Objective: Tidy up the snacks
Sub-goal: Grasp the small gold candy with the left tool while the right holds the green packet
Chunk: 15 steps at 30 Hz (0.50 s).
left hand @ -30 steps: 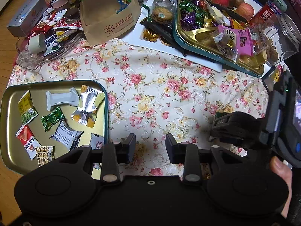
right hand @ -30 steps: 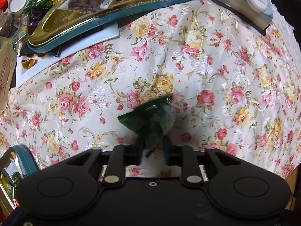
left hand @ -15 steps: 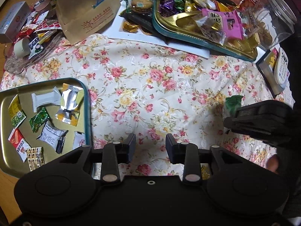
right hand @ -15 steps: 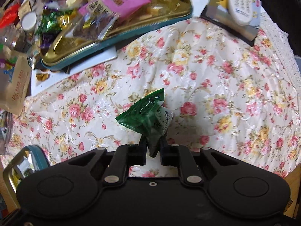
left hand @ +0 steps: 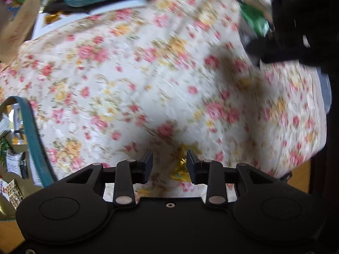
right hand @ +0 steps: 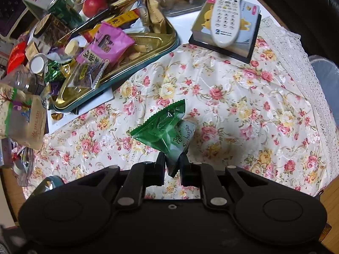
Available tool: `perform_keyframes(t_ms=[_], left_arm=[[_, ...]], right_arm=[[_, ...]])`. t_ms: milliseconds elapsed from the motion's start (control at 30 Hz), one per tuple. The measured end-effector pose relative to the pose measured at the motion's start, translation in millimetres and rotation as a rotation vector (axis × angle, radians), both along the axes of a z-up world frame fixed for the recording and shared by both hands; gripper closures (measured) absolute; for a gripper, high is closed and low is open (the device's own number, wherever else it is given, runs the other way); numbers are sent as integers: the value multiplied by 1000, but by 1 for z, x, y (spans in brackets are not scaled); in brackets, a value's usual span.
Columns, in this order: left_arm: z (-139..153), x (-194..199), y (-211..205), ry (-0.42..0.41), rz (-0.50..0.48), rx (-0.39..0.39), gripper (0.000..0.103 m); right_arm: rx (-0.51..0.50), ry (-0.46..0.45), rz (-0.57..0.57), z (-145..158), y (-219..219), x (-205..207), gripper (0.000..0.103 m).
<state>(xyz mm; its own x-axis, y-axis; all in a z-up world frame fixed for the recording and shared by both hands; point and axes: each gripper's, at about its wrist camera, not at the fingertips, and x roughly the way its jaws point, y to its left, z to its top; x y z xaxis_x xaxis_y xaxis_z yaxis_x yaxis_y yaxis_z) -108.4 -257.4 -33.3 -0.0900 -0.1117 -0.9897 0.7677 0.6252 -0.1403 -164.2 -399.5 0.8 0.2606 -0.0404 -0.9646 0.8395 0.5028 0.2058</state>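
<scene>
My right gripper (right hand: pixel 172 165) is shut on a green snack packet (right hand: pixel 165 129) and holds it above the floral tablecloth (right hand: pixel 233 105). The same packet shows blurred at the upper right of the left wrist view (left hand: pixel 254 21), beside the dark right gripper. My left gripper (left hand: pixel 169 165) is open and empty, low over the cloth, with a gold-wrapped candy (left hand: pixel 180 169) lying just ahead between its fingers. The teal-rimmed gold tray (left hand: pixel 34 139) holding sorted snacks is at the left edge. A second gold tray (right hand: pixel 118 63) heaped with snacks sits at the back.
A white remote (right hand: pixel 226 14) lies on a box at the back right. A brown paper bag (right hand: pixel 27 122), jars, apples (right hand: pixel 93 4) and cans crowd the back left. The table's lace edge (right hand: pixel 307 80) runs down the right.
My right gripper has lifted the green packet higher off the cloth. My left gripper has swung down and to the right, closer to the cloth, and the view is blurred.
</scene>
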Motion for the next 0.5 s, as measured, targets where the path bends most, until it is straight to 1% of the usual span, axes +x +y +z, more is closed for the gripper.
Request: perform_keyframes(t_ms=[67, 167, 300, 500], left_arm=[[-6, -11, -4, 2, -36, 18, 60], [-11, -20, -6, -1, -56, 28, 60], [-16, -23, -9, -9, -52, 43, 60], [-23, -21, -9, -11, -35, 68, 60]], right_arm=[[0, -12, 2, 4, -1, -3, 89], [-7, -21, 5, 8, -2, -7, 89], [-2, -31, 5, 10, -3, -10, 89], [-10, -23, 11, 9, 0, -10, 89]])
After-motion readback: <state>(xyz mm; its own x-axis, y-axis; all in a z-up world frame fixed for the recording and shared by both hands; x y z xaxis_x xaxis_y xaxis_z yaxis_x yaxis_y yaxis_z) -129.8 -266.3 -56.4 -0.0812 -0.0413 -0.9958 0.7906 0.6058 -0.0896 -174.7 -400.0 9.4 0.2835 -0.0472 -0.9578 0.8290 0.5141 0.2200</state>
